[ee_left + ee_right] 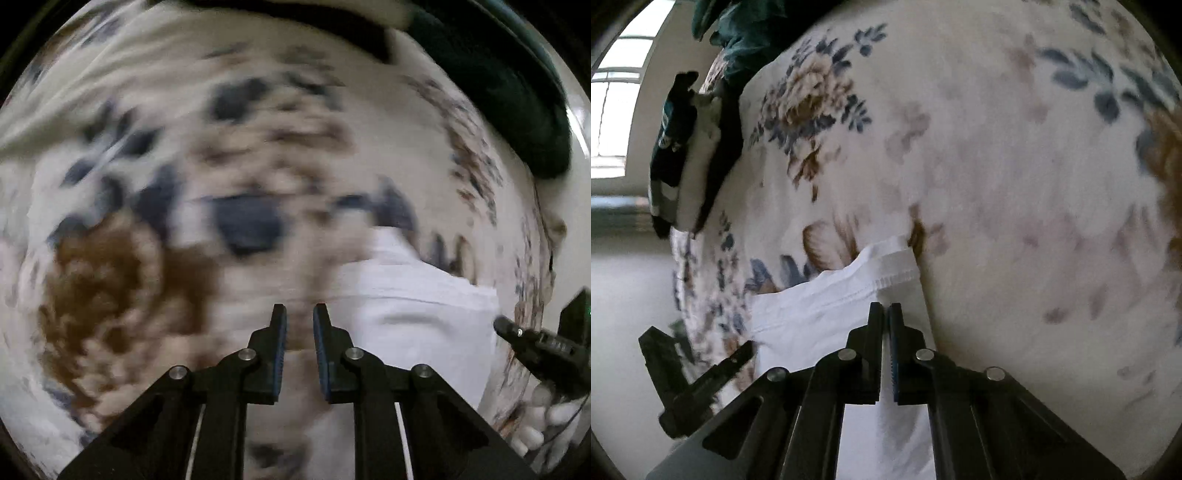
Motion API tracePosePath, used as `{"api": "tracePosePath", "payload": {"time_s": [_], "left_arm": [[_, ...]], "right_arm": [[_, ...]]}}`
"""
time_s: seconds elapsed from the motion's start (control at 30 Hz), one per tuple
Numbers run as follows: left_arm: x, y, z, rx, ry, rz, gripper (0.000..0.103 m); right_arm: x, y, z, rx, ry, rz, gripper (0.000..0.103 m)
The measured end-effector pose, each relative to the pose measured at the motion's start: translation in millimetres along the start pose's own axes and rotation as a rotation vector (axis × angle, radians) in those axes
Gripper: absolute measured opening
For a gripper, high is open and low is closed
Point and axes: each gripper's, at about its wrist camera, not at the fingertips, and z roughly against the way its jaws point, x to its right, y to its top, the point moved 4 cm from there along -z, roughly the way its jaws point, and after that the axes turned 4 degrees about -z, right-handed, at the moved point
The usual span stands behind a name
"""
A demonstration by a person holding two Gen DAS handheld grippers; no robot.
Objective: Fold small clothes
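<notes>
A white garment lies on a floral bedspread. My right gripper is shut on the garment near its stitched hem, with cloth running between the jaws. In the blurred left wrist view the white garment lies to the right of my left gripper, whose jaws stand slightly apart with nothing between them, over the bedspread. The right gripper's body shows at the far right of the left wrist view. The left gripper's body shows at the lower left of the right wrist view.
Dark green clothes and a folded dark and white pile lie at the bed's far edge. A dark green garment lies at the top right of the left wrist view. A window and a pale floor lie to the left.
</notes>
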Motion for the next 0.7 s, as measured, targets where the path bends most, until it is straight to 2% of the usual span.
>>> {"api": "tracePosePath", "payload": {"time_s": [0.07,0.13,0.17,0.2,0.23,0.3,0.33,0.37,0.4,0.43,0.5,0.57,0.63,0.7], "left_arm": [[-14.1,-5.9,15.0,0.014,-0.062,0.072,0.018],[-7.3,-20.4,30.3,0.009,-0.098,0.071,0.04],[1.1,-30.7,37.9,0.01,-0.124,0.062,0.045],[11.7,-41.7,43.1,0.011,-0.142,0.046,0.056],[23.4,-53.0,44.8,0.003,-0.142,0.027,0.06],[46.2,-76.7,40.2,-0.024,-0.124,-0.03,0.06],[55.5,-88.8,34.0,-0.041,-0.096,-0.067,0.06],[59.7,-94.9,28.6,-0.057,-0.059,-0.097,0.06],[59.8,-109.4,17.7,-0.09,0.037,-0.15,0.06],[54.8,-117.2,13.3,-0.107,0.073,-0.161,0.06],[27.3,-134.5,14.8,-0.128,0.107,-0.107,0.06],[4.3,-141.9,27.7,-0.121,0.103,-0.051,0.062],[-12.3,-146.7,41.6,-0.107,0.212,-0.048,0.06],[-18.9,-151.0,48.4,-0.108,0.223,-0.048,0.06]], "right_arm": [[-2.2,-1.2,0.7,-0.02,-0.013,0.012,0.004],[-2.8,-2.8,3.8,-0.037,-0.009,0.009,0.004],[-2.9,-4.7,6.4,-0.049,-0.009,0.009,0.005],[-2.9,-8.1,10.1,-0.061,-0.011,0.011,0.009],[-1.7,-12.9,16.5,-0.06,-0.008,0.016,0.02],[-0.1,-25.5,26.5,-0.055,-0.002,0.017,0.032],[1.2,-33.6,30.1,-0.065,0.009,0.018,0.033],[2.0,-41.4,32.1,-0.079,0.013,0.025,0.033],[2.5,-52.3,31.0,-0.098,0.005,0.036,0.033],[3.6,-58.5,30.7,-0.109,-0.005,0.046,0.033],[9.0,-76.8,21.7,-0.143,-0.059,0.071,0.033],[15.7,-87.0,16.3,-0.158,-0.078,0.065,0.033],[21.0,-95.2,13.7,-0.165,-0.08,0.063,0.033],[24.1,-99.9,12.7,-0.161,-0.089,0.067,0.033]]}}
